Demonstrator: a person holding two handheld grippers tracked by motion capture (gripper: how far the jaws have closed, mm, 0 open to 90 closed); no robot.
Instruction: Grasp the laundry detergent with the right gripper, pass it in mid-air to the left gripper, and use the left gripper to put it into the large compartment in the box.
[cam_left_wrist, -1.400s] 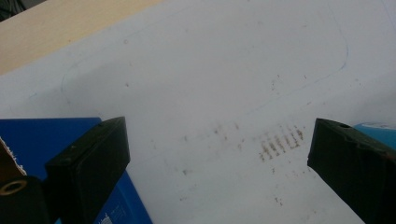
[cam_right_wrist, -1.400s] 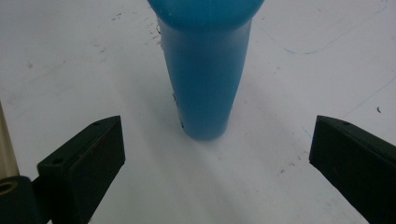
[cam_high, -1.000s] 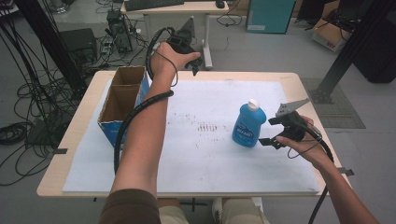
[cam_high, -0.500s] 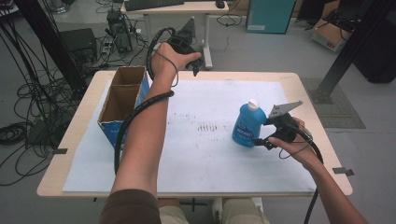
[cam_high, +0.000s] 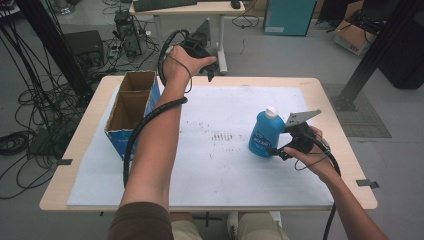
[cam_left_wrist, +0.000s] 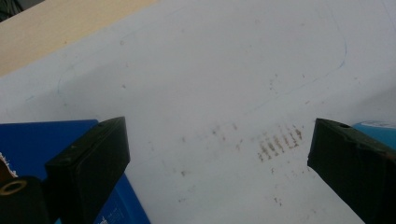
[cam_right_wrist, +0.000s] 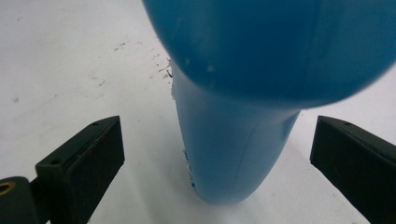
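Blue bottle now stands between the right gripper's wide fingers, which have closed in; left gripper, also wide, waits far off.

No wording can be read anywhere. The blue bottle carries a label with white lettering too small and blurred to make out, and the blue side of the cardboard box shows faint white print, likewise illegible.
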